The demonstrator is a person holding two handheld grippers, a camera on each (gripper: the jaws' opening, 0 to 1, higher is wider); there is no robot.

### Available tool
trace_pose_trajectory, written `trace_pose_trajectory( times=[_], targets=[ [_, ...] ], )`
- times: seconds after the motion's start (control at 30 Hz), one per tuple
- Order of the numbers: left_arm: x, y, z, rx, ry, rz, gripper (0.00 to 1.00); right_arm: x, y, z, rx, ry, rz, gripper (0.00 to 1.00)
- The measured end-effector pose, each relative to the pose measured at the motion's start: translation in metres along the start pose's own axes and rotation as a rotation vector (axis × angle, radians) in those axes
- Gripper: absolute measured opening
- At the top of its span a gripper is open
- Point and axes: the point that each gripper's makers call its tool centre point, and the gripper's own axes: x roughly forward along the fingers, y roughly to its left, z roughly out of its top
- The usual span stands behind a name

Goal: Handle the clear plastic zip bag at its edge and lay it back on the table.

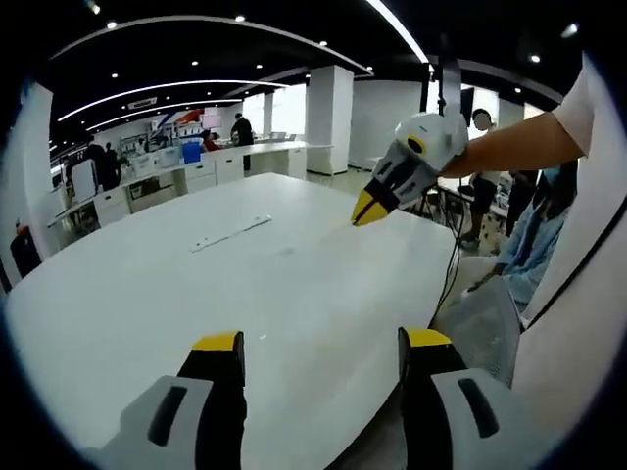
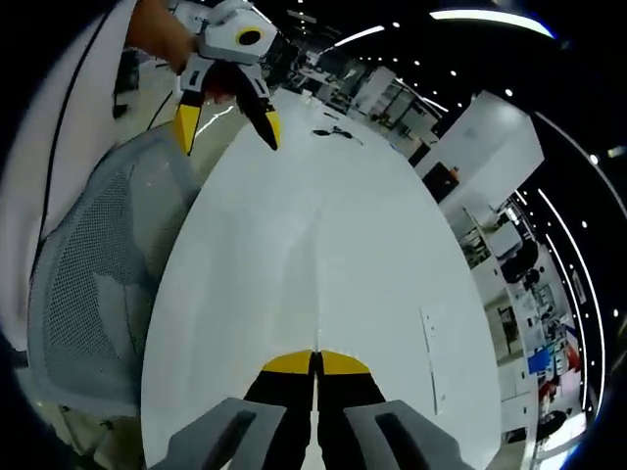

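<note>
Left gripper (image 1: 319,343): jaws spread wide, nothing between them, hovering over the near edge of the white counter (image 1: 225,294). From the right gripper view the same gripper (image 2: 227,129) shows at top left, jaws apart, yellow tips pointing down above the counter's far edge.

Right gripper (image 2: 315,363): jaws pressed together, yellow tips touching, no visible object between them, low over the counter (image 2: 323,255). In the left gripper view it comes in from the right (image 1: 369,209), held by a bare arm (image 1: 519,145), tips closed and pointing down just above the counter surface.

Bag: can't pick it out for certain in either view. A thin pale strip (image 1: 230,233) lies flat on the counter mid-way out, well apart from both grippers; a similar strip (image 2: 428,324) sits near the counter's right edge in the right gripper view. Could be the bag's zip edge, can't tell.

Beside the counter: grey mesh chair (image 2: 93,284).

Far: open office, white pillar (image 1: 328,117), desks, people standing in the background.
</note>
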Motion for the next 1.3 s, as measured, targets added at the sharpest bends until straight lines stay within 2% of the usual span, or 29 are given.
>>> trace_pose_trajectory(
  times=[0.77,1.13,1.3],
  targets=[
    [0.000,-0.009,0.030,0.220,0.076,-0.095,0.41,-0.032,0.012,0.033,-0.042,-0.031,0.040,0.00],
    [0.003,-0.010,0.045,0.326,0.117,-0.132,0.27,-0.040,0.017,0.037,-0.054,-0.026,0.057,0.00],
    [0.003,-0.008,0.051,0.371,0.136,-0.136,0.26,-0.044,0.019,0.038,-0.060,-0.023,0.061,0.00]
  ],
)
